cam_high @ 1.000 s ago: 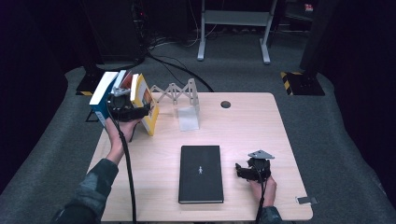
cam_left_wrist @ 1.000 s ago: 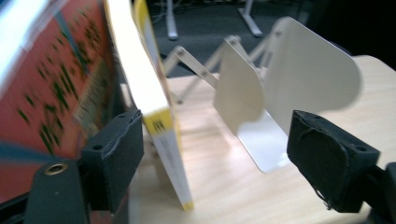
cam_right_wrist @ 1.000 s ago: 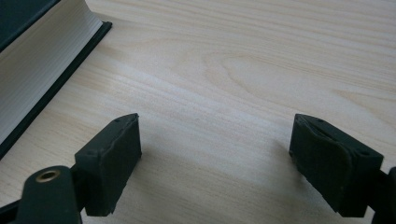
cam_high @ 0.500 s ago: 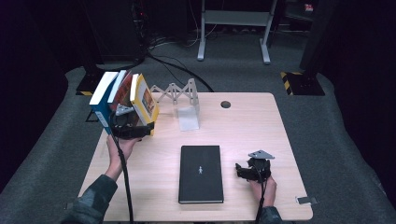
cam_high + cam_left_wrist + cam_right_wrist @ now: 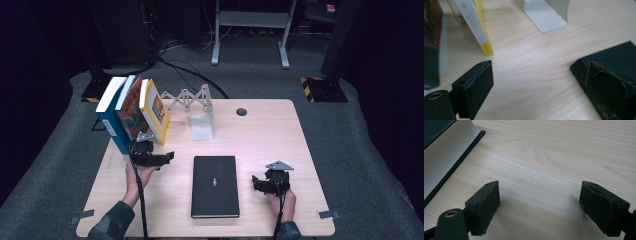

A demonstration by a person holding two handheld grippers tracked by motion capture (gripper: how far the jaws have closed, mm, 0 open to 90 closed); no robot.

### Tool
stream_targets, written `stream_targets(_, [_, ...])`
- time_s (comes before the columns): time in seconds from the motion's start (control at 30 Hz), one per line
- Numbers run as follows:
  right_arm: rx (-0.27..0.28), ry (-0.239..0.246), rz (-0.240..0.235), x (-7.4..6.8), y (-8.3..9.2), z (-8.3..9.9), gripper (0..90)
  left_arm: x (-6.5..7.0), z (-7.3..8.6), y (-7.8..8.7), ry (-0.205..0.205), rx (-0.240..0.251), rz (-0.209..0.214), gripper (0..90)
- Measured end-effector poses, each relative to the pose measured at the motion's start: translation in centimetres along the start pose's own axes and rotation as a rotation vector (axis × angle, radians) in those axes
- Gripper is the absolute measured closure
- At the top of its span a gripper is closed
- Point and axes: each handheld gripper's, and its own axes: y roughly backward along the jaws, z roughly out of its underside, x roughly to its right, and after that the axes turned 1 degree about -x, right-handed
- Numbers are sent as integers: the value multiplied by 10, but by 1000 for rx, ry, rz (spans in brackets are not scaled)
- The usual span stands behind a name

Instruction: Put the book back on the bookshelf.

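— Tongs first: what are they doing?
— Left tongs have just been spreading, released, nothing between the jaws, low over the bench just near the leaning books. Right tongs sit released too, bare wood between the jaws.
— And the books?
— Yellow book, red book and blue book lean together at the far left; black book lies flat between both tongs, bookend beyond it

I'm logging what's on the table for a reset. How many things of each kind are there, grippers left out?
Leaning books: 3 (blue book, red book, yellow book)
Flat black book: 1
Metal bookend: 1
Folding rack: 1
Total: 6
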Motion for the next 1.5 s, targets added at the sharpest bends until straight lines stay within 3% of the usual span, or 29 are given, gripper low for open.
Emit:
stream_targets(0.1, [-4, -21, -29, 3, 1, -1, 153, 4, 11, -10, 0, -33, 7, 61])
stream_targets(0.13, [-6, -54, -56, 3, 2, -2, 152, 5, 15, -14, -10, -38, 8, 60])
stream_targets(0.23, [8, -88, -113, -2, 14, -6, 160, 9, 25, -21, -17, -75, 22, 57])
stream_targets(0.4, [42, -38, -200, -33, 32, -24, 214, 22, 37, -32, -35, -95, 42, 49])
stream_targets(0.57, [-25, -2, -263, -59, 24, -33, 321, 32, 47, -36, -53, -113, 56, 47])
stream_targets(0.73, [-68, -16, -309, -66, 17, -34, 474, 41, 54, -40, -84, -131, 65, 44])
stream_targets(0.93, [-77, 15, -325, -70, 16, -38, 599, 50, 55, -41, -92, -126, 87, 47])
stream_targets(1.0, [-86, 19, -323, -71, 16, -40, 601, 50, 56, -41, -72, -125, 97, 50])
stream_targets(1.17, [-91, 21, -324, -70, 14, -42, 600, 49, 56, -40, -84, -129, 101, 57])
stream_targets(1.3, [-95, 42, -316, -70, 12, -46, 604, 52, 57, -40, -64, -126, 106, 61])
stream_targets(1.43, [-96, 32, -315, -65, 6, -51, 620, 55, 58, -40, -79, -125, 108, 59])
stream_targets(1.47, [-96, 34, -313, -64, 5, -52, 623, 57, 58, -40, -64, -123, 109, 59])
stream_targets(1.5, [-99, 32, -311, -63, 4, -54, 627, 56, 58, -40, -81, -128, 106, 59])
